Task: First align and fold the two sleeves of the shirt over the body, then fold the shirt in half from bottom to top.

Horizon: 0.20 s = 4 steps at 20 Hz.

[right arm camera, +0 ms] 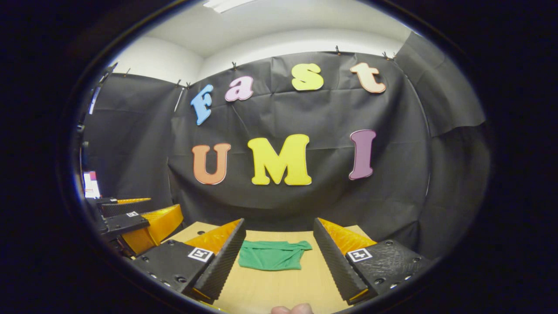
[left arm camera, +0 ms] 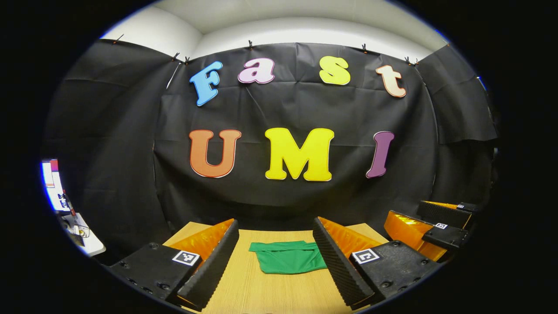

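Shirt (left arm camera: 287, 258): solid green, no pattern. Surface (left arm camera: 270, 292): light tan wood grain. Booth wall (left arm camera: 130, 174): black cloth. Upper room wall (left arm camera: 305, 30), at 12 o'clock: plain white.

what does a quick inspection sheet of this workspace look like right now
surface: wooden table, bare around the cloth
job's things: green shirt lying in a compact, folded-looking bundle, apart from both grippers
clutter: nothing seen on the table
grippers: left gripper open, holding nothing; right gripper open, holding nothing; both raised off the table
cables: nothing seen
surroundings: black cloth wall; white shelf with small items at far left; fingertips at bottom edge
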Motion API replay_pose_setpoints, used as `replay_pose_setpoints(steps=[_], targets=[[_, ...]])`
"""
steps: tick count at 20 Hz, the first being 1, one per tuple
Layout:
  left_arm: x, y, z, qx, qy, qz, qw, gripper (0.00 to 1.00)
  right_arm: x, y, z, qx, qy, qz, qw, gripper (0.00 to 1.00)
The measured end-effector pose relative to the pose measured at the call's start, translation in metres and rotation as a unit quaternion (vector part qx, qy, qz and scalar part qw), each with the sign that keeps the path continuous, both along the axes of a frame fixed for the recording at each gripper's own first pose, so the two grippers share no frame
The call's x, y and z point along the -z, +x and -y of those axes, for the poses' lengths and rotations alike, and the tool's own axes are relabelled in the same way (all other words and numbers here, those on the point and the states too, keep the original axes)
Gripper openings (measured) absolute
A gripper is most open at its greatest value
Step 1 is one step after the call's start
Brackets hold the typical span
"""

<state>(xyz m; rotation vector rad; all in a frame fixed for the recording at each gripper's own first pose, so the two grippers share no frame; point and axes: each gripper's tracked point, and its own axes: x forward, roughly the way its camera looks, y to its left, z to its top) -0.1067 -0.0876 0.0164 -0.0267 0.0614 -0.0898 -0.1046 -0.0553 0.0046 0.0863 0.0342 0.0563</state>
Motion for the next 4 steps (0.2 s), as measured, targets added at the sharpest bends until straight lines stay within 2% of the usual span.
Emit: replay_pose_setpoints(steps=[4], targets=[[-0.0006, 0.0017, -0.0035, -0.003, -0.002, 0.001, 1.000, 1.00, -0.0019, 0.0023, -0.0043, -0.004, -0.002, 0.003, 1.000, 0.97]])
